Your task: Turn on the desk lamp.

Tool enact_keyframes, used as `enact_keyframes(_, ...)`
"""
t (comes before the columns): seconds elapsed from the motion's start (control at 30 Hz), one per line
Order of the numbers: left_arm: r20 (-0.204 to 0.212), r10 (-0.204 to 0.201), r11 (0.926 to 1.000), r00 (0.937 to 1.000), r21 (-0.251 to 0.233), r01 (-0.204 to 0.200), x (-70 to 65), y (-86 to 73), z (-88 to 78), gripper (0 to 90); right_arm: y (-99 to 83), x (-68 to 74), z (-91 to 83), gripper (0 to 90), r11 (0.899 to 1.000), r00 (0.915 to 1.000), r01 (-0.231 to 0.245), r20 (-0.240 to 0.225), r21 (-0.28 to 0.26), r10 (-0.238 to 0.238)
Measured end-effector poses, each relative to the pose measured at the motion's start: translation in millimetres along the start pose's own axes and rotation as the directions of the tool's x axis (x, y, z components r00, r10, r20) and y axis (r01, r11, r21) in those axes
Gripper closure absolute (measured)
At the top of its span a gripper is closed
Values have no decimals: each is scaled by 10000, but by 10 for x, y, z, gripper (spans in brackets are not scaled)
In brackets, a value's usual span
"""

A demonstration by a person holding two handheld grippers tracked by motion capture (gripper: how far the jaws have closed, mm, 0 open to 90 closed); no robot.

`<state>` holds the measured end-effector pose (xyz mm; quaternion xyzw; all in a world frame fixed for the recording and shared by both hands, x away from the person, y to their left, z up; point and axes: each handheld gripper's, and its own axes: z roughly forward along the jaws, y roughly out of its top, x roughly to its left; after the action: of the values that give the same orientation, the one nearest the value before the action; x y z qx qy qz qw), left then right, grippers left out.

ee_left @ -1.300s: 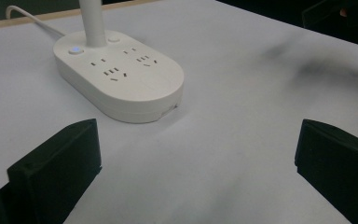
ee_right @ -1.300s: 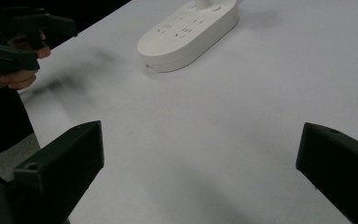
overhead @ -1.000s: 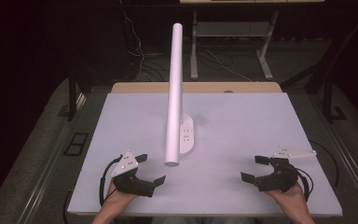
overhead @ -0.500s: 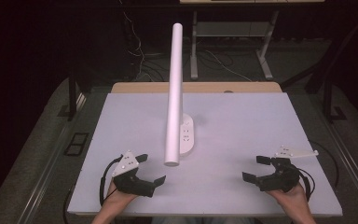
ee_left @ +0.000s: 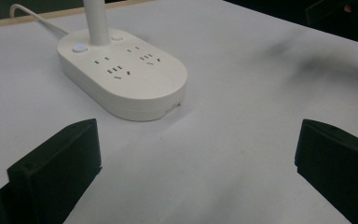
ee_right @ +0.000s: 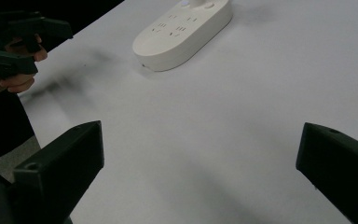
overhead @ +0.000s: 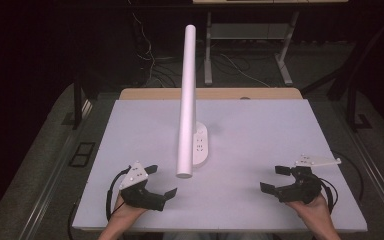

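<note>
Standing near the middle of the white table top (overhead: 260, 130), a white oval power strip base (overhead: 200, 148) carried a tall white tube (overhead: 186, 100) that rose from its far end and leaned toward the near edge in the high view. The base's flat top showed several socket openings and a small round button with a blue light (ee_left: 79, 47), and every socket was empty. A white cable (ee_left: 32, 14) ran from the base's far end toward the far edge of the surface.

The left gripper (overhead: 161, 180) rested near the near left corner, held in a hand (overhead: 125, 212), with its two black jaws wide apart and nothing between them. In the left gripper view the base lay just beyond those jaws, apart from them.

The right gripper (overhead: 276, 178) rested near the near right corner, held in the other hand (overhead: 312, 210), jaws likewise spread wide and gripping nothing. In the right gripper view the base sat well ahead, farther off, and the left gripper appeared at the near edge.
</note>
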<state>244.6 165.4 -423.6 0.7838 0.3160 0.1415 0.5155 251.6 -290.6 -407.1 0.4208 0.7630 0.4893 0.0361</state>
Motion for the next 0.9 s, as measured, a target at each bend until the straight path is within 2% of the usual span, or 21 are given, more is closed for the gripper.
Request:
enact_keyframes(0.3, -113, -86, 10000, 9999, -30, 86, 11, -6, -9, 0, 109, -23, 18, 2, 9999, 9999, 89, -108, 120, -88)
enact_keyframes(0.9, -60, -40, 10000, 10000, 3, 40, 2, -9, -3, 0, 370, -30, 121, 2, 9988, 9990, 350, -273, 355, -340)
